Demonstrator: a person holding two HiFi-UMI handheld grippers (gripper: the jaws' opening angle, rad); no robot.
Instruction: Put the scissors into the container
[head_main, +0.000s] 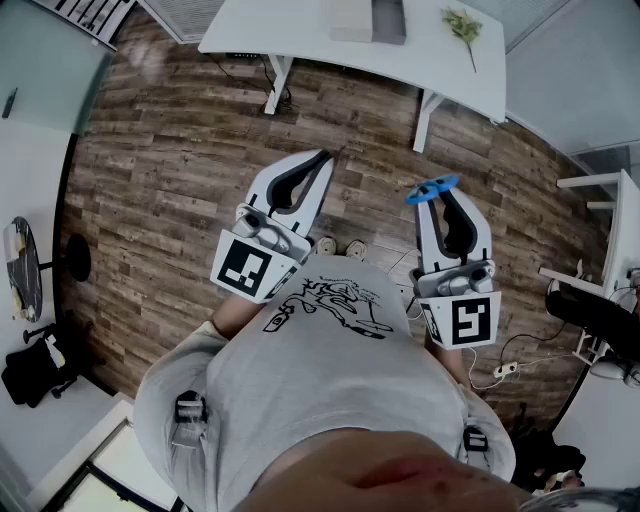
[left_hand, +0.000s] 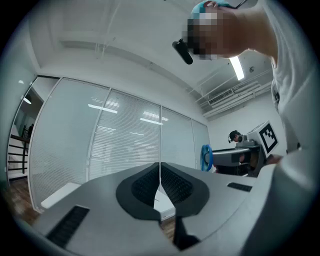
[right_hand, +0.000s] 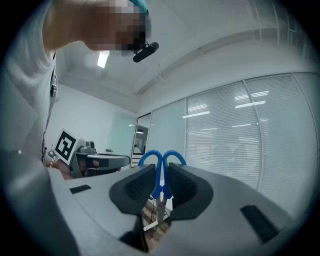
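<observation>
- the scissors (right_hand: 160, 175) are already picked up: the right gripper (head_main: 447, 212) has its jaws clamped on them, just below the blue handle loops, which stick out past the jaw tips
- in the right gripper view the metal blades run back between the pads towards the gripper body, so the scissors are held handles-forward
- the left gripper (head_main: 322, 160) is empty, with its two jaws pressed together and nothing between them; it hangs in front of the person's chest, well apart from the right one
- what is left, as i judge it, is the whole delivery: carrying the scissors to the container, lining them up over its mouth and letting go
- no container shows plainly; a boxy thing (head_main: 366, 20) sits on the white table (head_main: 300, 40) ahead and could be it, but it is too small and cut off to tell
- both grippers are held in mid air over the wooden floor (head_main: 180, 170), far from any surface, so there is free room all round them
- the near edge of the white table lies ahead, with its legs beneath it, and another desk (head_main: 610, 215) stands at the right
- cables and a power strip (head_main: 500, 368) lie on the floor near the person's right side, a likely thing to catch a foot on
</observation>
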